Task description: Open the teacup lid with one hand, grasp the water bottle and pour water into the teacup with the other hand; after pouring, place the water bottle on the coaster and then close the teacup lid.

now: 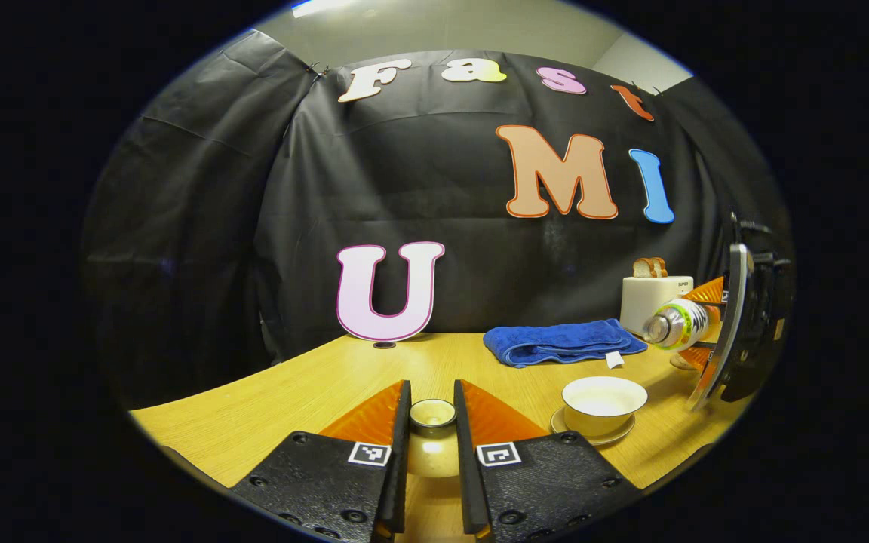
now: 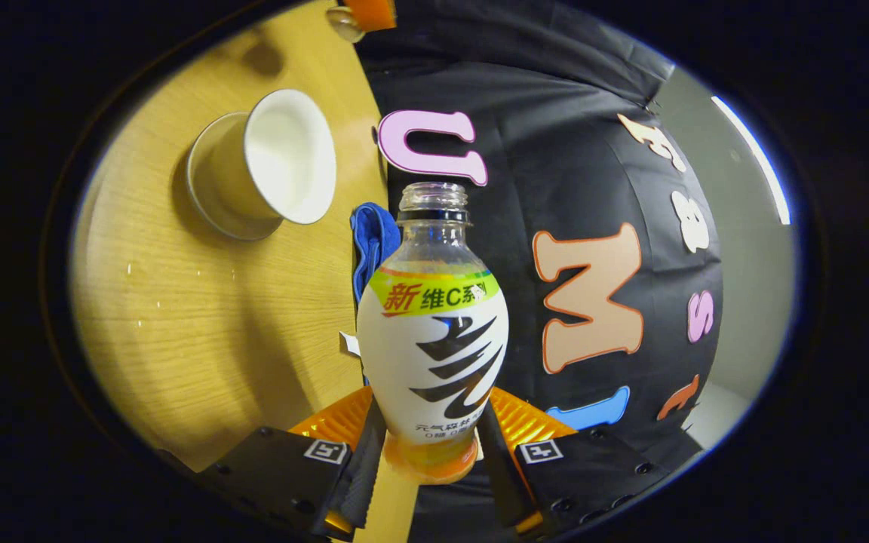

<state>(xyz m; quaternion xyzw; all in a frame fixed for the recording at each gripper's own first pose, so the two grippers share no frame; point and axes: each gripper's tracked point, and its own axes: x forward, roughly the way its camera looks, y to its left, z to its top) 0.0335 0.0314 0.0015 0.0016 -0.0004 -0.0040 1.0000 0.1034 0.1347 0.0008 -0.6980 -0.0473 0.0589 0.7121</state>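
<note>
- Lid removal: done. The left gripper (image 1: 432, 422) is clamped on the teacup lid (image 1: 433, 414), held between its fingers above the table (image 1: 268, 407).
- Teacup (image 1: 603, 406): uncovered on its saucer, ahead and right of the left gripper.
- Right gripper (image 2: 428, 445): closed around the water bottle (image 2: 433, 339), uncapped, tipped sideways, its mouth near the teacup.
- Outstanding, by judgement: finish pouring, set the bottle on the coaster, replace the lid.
</note>
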